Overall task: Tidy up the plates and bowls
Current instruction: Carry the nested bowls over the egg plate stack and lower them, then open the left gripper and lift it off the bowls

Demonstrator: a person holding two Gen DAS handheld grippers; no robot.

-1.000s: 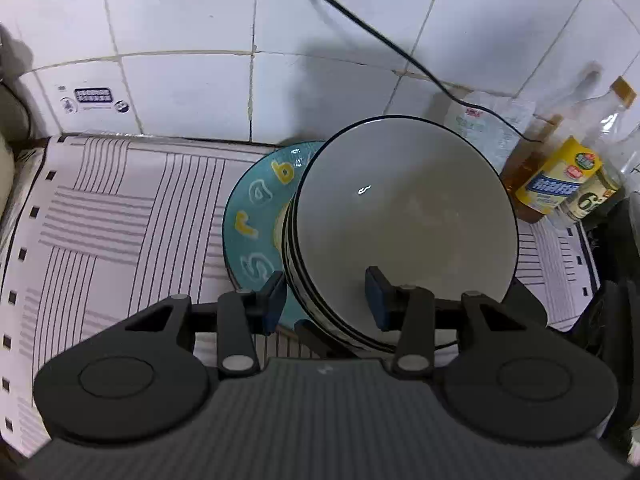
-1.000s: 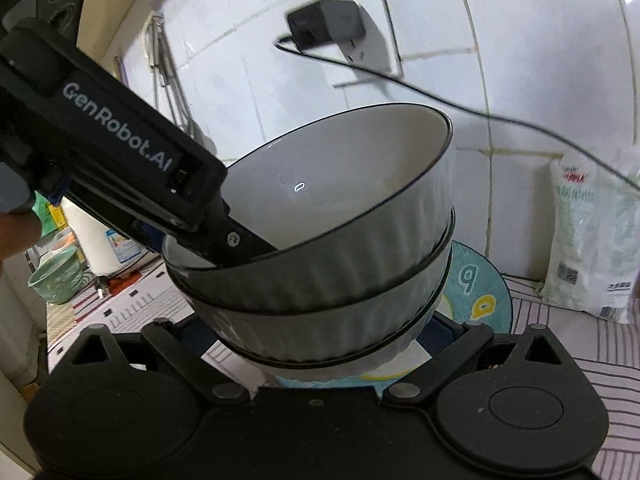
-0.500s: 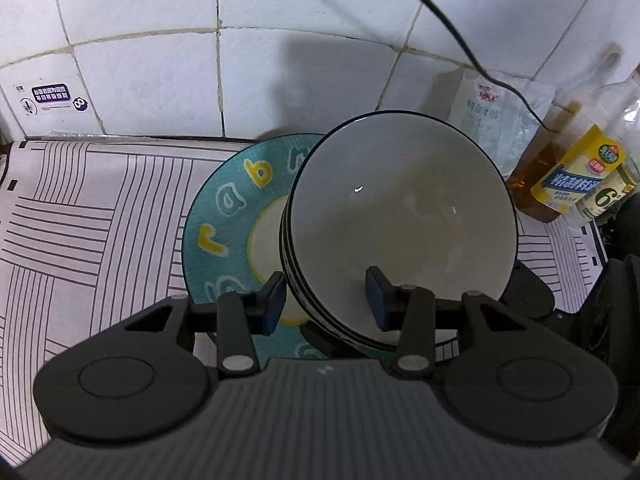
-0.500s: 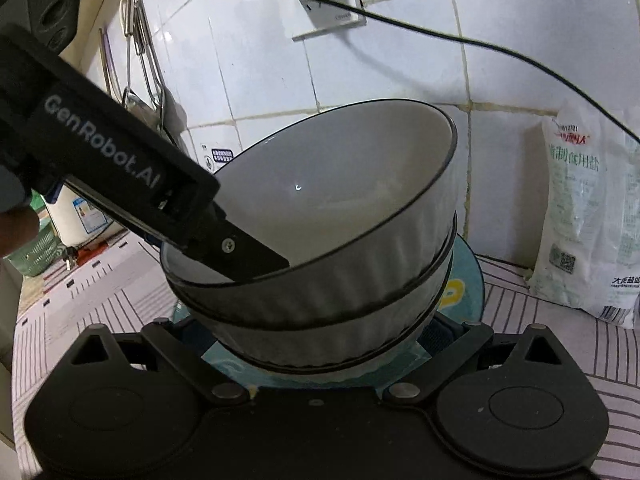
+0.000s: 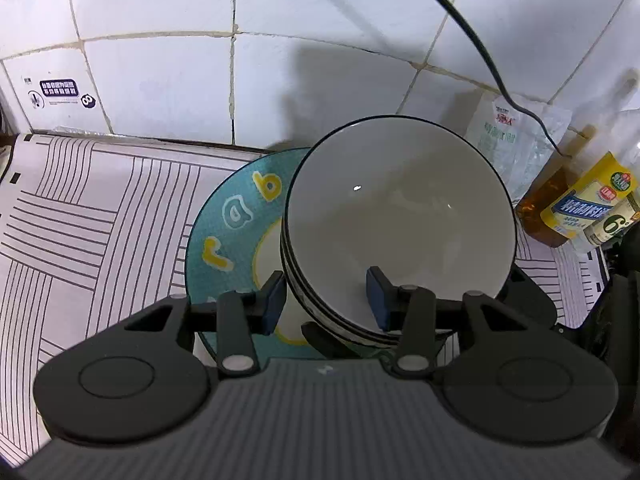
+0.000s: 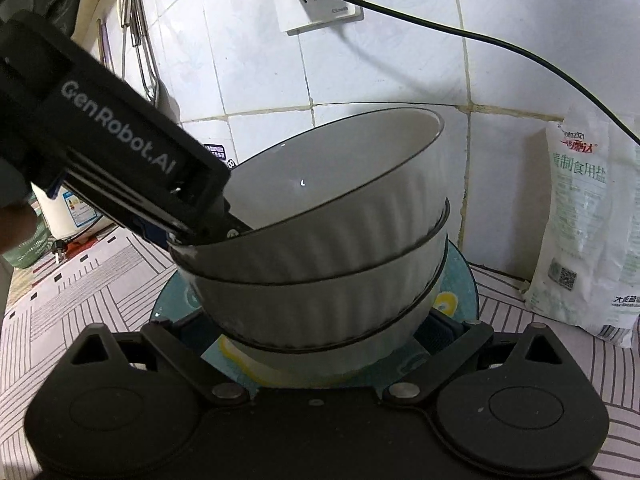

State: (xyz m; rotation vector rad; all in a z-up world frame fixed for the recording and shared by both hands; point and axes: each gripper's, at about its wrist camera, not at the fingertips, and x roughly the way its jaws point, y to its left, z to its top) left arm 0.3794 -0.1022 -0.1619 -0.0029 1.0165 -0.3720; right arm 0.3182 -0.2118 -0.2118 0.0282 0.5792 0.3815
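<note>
A stack of three bowls (image 6: 320,264) sat tilted on a plate (image 5: 232,216) that lay on the mat (image 5: 100,208) near the far wall (image 5: 160,40). A bag of salt (image 6: 584,240) leaned against that wall to the right of the stack, with bottles (image 5: 576,208) further right. A cable (image 6: 480,40) ran along the wall above the bowls.
</note>
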